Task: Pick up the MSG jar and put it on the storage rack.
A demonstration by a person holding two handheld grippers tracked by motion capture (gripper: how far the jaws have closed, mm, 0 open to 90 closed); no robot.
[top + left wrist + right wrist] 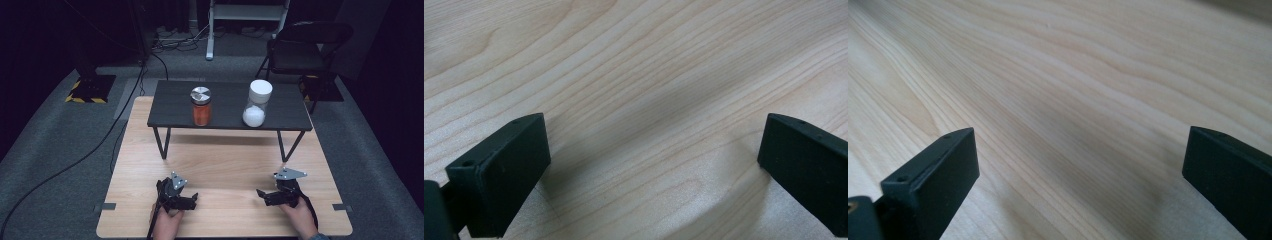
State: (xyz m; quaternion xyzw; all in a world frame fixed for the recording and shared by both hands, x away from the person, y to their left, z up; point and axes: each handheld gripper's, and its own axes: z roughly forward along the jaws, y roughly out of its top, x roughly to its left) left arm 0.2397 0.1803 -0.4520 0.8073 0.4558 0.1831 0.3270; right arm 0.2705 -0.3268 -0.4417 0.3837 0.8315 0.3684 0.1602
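Two jars stand untouched on the dark raised shelf (227,122): an orange-filled jar (201,106) with a metal lid left of centre, and a white-capped jar (257,103) holding white powder to its right, tilted slightly. The two are apart from each other, both lids on.

Left gripper (194,199) rests low on the wooden table (220,165), near the person's edge, jaws wide apart with bare wood grain between them in the left gripper view. Right gripper (258,192) likewise sits low at the near right, jaws apart, holding nothing.

Judgement: work not begun. Both grippers lie well apart from the shelf, neither aimed at a jar yet. Everything remains: reach, grasp, and whatever handling follows. Which jar goes first, cannot tell.
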